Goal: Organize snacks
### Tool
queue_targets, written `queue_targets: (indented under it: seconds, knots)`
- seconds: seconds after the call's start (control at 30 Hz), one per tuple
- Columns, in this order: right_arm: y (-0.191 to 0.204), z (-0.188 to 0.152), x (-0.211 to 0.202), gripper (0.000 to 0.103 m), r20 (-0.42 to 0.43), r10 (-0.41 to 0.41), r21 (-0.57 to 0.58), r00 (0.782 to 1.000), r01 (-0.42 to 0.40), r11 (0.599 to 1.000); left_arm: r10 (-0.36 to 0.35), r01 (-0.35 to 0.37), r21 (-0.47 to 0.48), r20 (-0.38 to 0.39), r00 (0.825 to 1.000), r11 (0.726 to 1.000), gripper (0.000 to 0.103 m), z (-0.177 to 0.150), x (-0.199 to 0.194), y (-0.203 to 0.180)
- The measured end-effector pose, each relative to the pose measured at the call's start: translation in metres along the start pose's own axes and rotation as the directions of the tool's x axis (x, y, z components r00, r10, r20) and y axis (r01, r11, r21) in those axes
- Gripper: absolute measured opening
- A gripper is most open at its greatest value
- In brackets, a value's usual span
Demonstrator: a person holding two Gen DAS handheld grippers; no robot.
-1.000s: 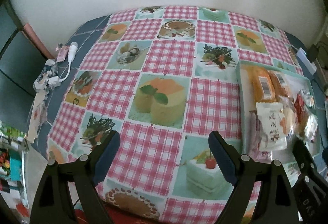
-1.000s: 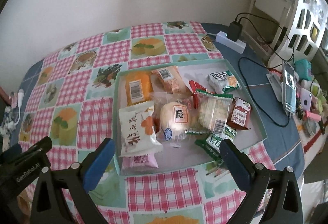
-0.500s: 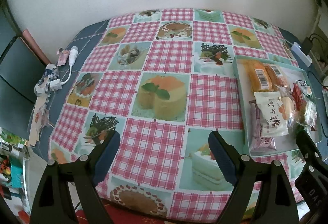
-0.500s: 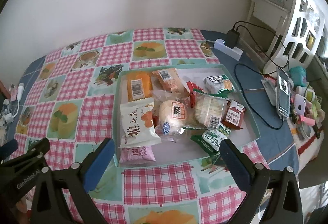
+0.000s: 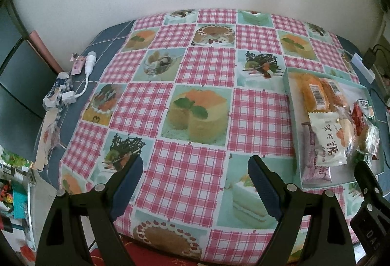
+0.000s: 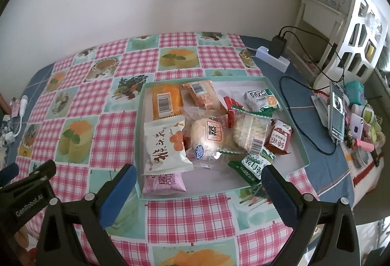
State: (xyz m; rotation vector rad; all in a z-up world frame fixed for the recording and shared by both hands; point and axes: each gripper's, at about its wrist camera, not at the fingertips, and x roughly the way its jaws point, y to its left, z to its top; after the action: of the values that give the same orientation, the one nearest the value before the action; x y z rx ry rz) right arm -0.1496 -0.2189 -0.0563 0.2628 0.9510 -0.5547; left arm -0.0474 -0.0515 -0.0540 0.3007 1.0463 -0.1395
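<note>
**Snack tray sits toward the counter's right side, both grippers hanging open above it**

The shallow pale-green tray [image 6: 296,141] lies on the checked cloth toward the right side of the counter, its near wall a short way in from the front edge. Inside, the snacks are heaped: an orange cake packet [image 6: 167,101] in the far left corner, a white packet with orange print [image 6: 165,146] below it, a pink packet [image 6: 163,183] against the near wall, a round bun in clear wrap [image 6: 207,138] in the middle, a red carton [image 6: 279,137] by the right wall, and green wrappers [image 6: 251,166] near the front. The tray's far right corner and part of its near floor are bare.

The right gripper [image 6: 198,193] hovers over the tray's near wall, fingers spread wide, nothing between them. The left gripper [image 5: 195,183] hangs over the cloth to the tray's left, fingers equally wide and empty.

Left of the tray the tablecloth [image 5: 202,95] is open all the way across. A white cable [image 5: 85,76] and crumpled wrappers lie at the left edge; a power strip [image 6: 273,59] and a phone [image 6: 337,115] crowd the right edge.
</note>
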Motion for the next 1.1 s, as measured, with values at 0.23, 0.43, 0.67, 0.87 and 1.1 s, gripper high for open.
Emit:
queue_targets:
  seconds: [0.23,0.43,0.67,0.87,1.1]
  knots:
    - [-0.0004,-0.0002,0.0013,0.103,-0.004,0.001,0.001,1.000,-0.001,1.000,-0.006,0.006,-0.002,-0.008,1.000,1.000,0.088,0.0005,0.0007,0.0004]
    - [0.0005,-0.0005,0.0015,0.103,-0.007,0.004,-0.004,1.000,-0.004,1.000,-0.008,0.008,-0.004,-0.010,1.000,1.000,0.088,0.0004,0.0012,0.0009]
    - [0.0021,-0.0005,0.0021,0.103,-0.011,0.009,-0.012,1.000,-0.009,1.000,-0.006,0.006,-0.008,-0.017,1.000,1.000,0.088,-0.0005,0.0027,0.0009]
    - [0.0054,-0.0009,0.0031,0.103,-0.016,0.014,-0.028,1.000,-0.014,1.000,-0.005,0.005,-0.011,-0.022,1.000,1.000,0.088,0.0001,0.0034,0.0022]
    - [0.0065,-0.0018,0.0056,0.103,-0.028,0.016,-0.038,0.999,-0.017,0.999,-0.001,0.001,-0.013,-0.030,1.000,1.000,0.088,0.0002,0.0047,0.0032]
